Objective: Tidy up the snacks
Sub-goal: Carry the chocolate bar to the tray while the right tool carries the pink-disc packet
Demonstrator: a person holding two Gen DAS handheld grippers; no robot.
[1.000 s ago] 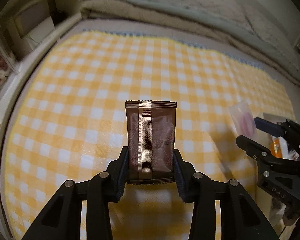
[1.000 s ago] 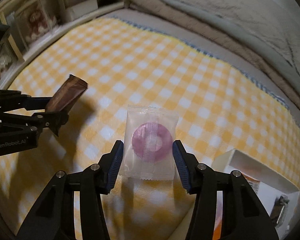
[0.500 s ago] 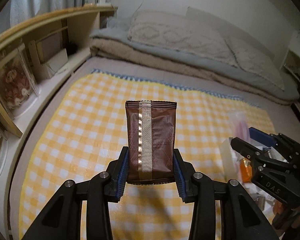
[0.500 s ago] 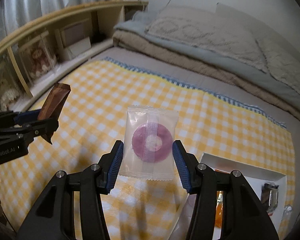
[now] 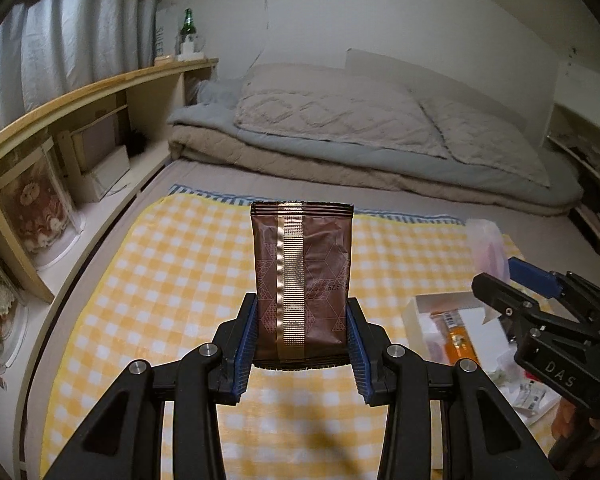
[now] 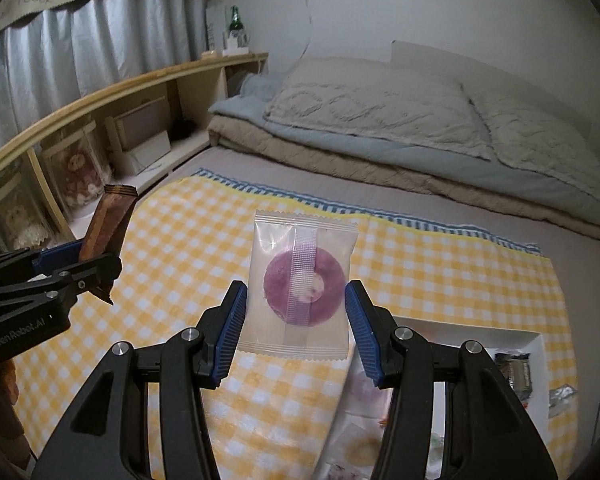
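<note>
Both grippers loaded, white box low right
Left gripper [image 5: 302, 344] clamps brown packet [image 5: 302, 276] upright; right gripper [image 6: 294, 328] clamps clear ring-snack packet [image 6: 302, 280], nearer white box [image 6: 538, 338]

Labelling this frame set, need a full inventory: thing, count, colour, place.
brown snack packet: 1, brown with gold strip, upright between the left fingers
clear donut packet: 1, clear with purple ring inside, between the right fingers
white box: 1, white, on the cloth lower right, holds mixed snack packs
checked cloth: 1, yellow and white with blue-striped far edge, spread on the floor
folded bedding: 1 pile, beige and grey, beyond the cloth
wooden shelf: 1, light wood, along the left wall
green bottle: 1, green, on the shelf's far end
curtain: 1, grey, above the shelf
left gripper: 1, black with blue pads
right gripper: 1, black with blue pads
</note>
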